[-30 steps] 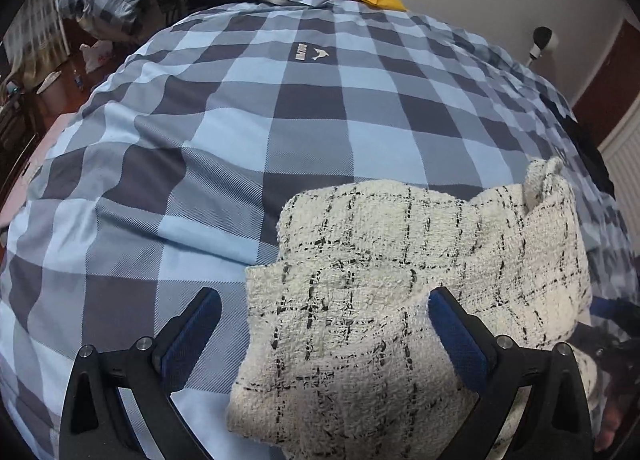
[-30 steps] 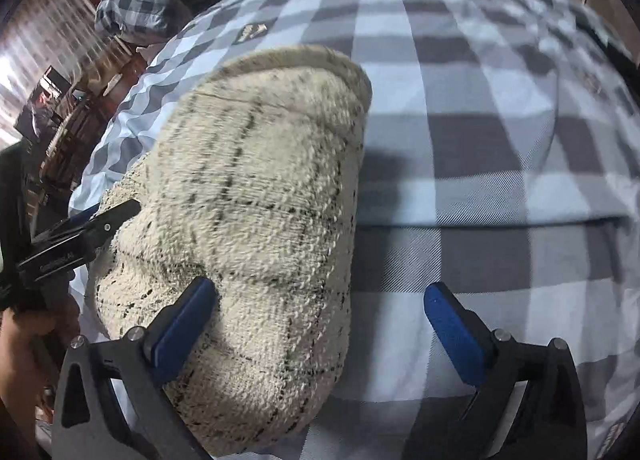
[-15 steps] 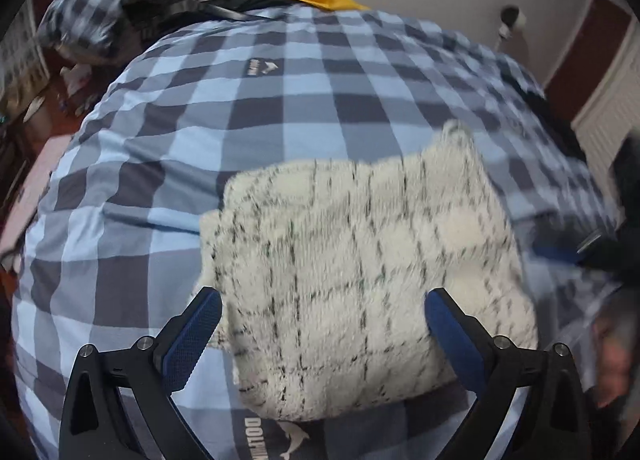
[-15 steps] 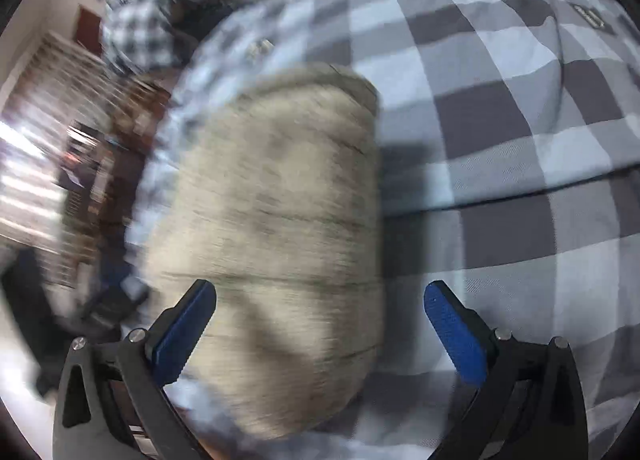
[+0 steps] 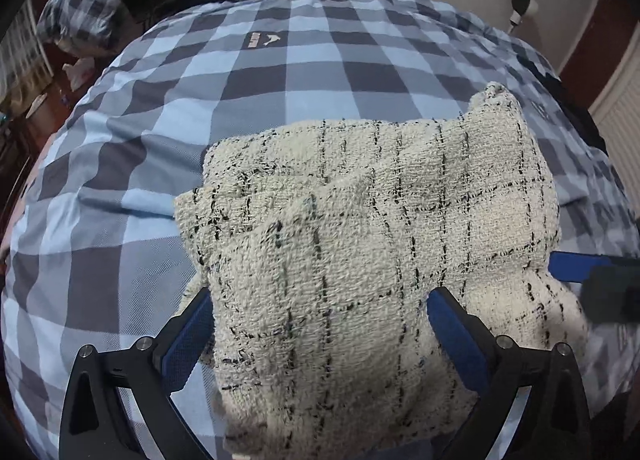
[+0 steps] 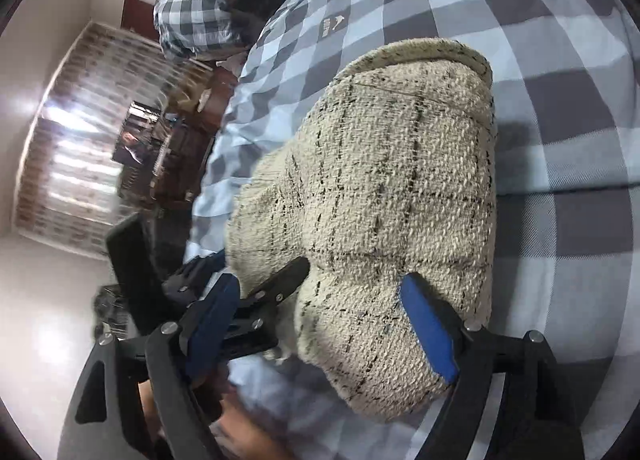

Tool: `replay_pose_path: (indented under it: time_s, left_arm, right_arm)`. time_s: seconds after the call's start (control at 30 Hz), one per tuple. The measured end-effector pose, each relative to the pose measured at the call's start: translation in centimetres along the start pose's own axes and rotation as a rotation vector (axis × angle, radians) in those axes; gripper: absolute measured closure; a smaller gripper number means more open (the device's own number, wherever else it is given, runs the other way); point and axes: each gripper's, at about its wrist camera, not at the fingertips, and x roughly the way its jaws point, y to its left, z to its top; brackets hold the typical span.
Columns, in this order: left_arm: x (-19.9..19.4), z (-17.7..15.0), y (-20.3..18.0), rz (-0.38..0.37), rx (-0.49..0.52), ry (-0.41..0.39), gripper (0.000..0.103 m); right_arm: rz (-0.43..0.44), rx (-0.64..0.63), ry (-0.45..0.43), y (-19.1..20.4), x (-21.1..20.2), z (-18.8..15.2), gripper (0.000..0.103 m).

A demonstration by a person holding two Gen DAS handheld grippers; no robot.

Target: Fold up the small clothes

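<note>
Both fingers straddle my cream tweed garment (image 5: 372,228) on the checked bed (image 5: 160,140), left (image 5: 320,336) spread unpressing, right (image 6: 320,324) closing round its near end; partly folded, more folds due, I judge.

Left tongs (image 5: 320,336) spread wide; right tongs (image 6: 316,320) closing, angled down

Compared with a second ago, the cream bouclé-knit garment with thin black grid lines (image 5: 360,228) now fills the gap between the left gripper's (image 5: 318,324) blue pads, folded thicker on the blue-and-grey checked duvet (image 5: 160,148).

The right gripper's (image 6: 320,316) jaws, wide apart before, are closing with a fold of the garment between them. It now sits just beside the left gripper at the garment's near edge.
</note>
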Motion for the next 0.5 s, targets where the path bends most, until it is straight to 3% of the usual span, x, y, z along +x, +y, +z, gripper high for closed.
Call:
replay_pose_path:
  time_s: [0.13,0.23,0.37,0.5]
  left_arm:
    - [-0.2,0.2,-0.1,-0.002,-0.014,0.013,0.000]
    - [-3.0,0.8,0.1,0.006,-0.011,-0.002,0.000]
    - [-8.8,0.1,0.5,0.088,0.046,-0.093,0.000]
    - [-14.5,-2.5,1.3,0.161,0.074,-0.186,0.000]
  right_arm:
    - [-0.124,-0.091,-0.021,1.8,0.6,-0.1,0.023]
    - [-0.114,-0.097,-0.069,2.8,-1.8,0.1,0.023]
    - [-0.135,-0.102,-0.174,4.2,-6.3,-0.8,0.023]
    - [-0.248,-0.088,-0.185,5.3,-10.0,-2.7,0.022]
